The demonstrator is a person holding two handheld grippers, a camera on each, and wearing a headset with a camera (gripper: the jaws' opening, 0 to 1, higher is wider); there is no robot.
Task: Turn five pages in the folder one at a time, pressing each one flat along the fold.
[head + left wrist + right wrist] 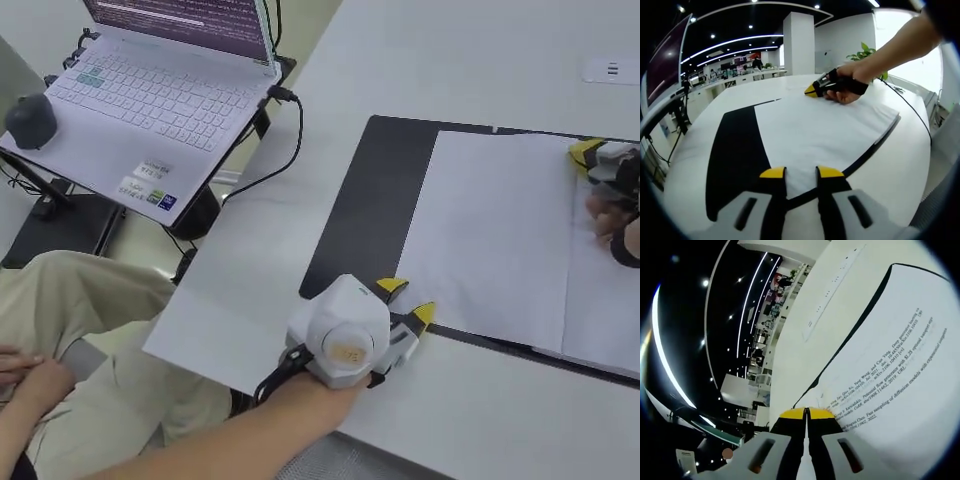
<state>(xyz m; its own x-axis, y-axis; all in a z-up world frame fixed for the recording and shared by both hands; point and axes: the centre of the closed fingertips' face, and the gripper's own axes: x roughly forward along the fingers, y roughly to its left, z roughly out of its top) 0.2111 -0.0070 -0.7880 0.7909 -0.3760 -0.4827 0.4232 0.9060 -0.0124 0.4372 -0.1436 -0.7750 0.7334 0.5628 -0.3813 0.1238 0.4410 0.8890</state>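
The black folder (365,200) lies open on the white table, and a blank white page (500,230) is turned over on its left half. My left gripper (408,302) sits at the near edge of that page, its yellow-tipped jaws a little apart and holding nothing. In the left gripper view, the left gripper (801,172) stands just over the page (815,125) and the folder cover (735,150). My right gripper (585,155) rests at the far right near the fold, also seen as the right gripper (811,91). The right gripper (805,412) is shut, its tips against a printed page (900,365).
An open laptop (170,90) on a stand sits to the left, with a dark mouse (30,120) and a black cable (290,130) running toward the table. A seated person's beige trouser leg (90,330) is below the table edge. A small white label (610,70) lies far right.
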